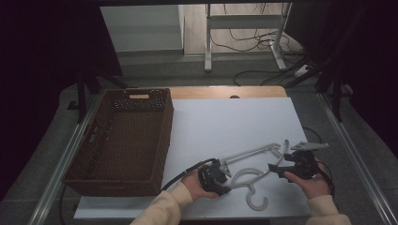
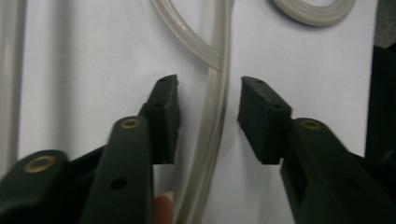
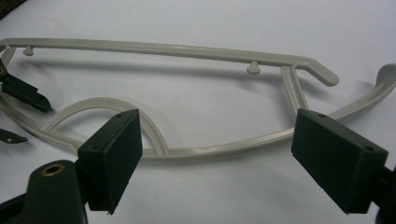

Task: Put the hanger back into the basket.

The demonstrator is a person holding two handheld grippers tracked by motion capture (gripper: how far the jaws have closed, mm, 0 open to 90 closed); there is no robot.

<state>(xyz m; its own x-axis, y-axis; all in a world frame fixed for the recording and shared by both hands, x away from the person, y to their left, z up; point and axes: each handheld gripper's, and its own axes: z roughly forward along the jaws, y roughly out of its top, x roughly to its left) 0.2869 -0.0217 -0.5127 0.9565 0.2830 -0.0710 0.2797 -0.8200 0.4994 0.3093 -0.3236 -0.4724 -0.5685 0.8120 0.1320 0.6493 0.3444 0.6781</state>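
Our two hands sit at the bottom of the high view, one on each gripper, with pale sleeves behind them. Between the grippers lies a white plastic hanger (image 1: 253, 176), flat on the white board (image 1: 225, 126), close to the near edge. Its hook curls toward us and its long straight bar runs along the far side.

We hold the left gripper (image 1: 224, 176) at the left end of the hanger. In the left gripper view, its two black jaws stand apart, one on each side of a thin arm of the hanger (image 2: 215, 116). The pads are not pressing on the plastic; white board shows on both sides of the arm. So this gripper is loose and grips nothing. A fingertip (image 2: 162, 208) peeks in at the bottom of that view.

We hold the right gripper (image 1: 277, 169) at the right end of the hanger. In the right gripper view, its jaws are spread wide, and the curved arm of the hanger (image 3: 196, 116) lies on the board past them. This one is loose too and holds nothing. A grey plate (image 1: 309, 146) sits on top of it. The tips of the left gripper (image 3: 16, 114) show at the left edge of that view, by the hanger's far end.

A brown woven basket (image 1: 124, 140) stands on the left side of the table, well apart from the hanger. Past the board we see a strip of wooden table (image 1: 225, 92), then grey floor with cables (image 1: 248, 42) and white table legs (image 1: 209, 42).
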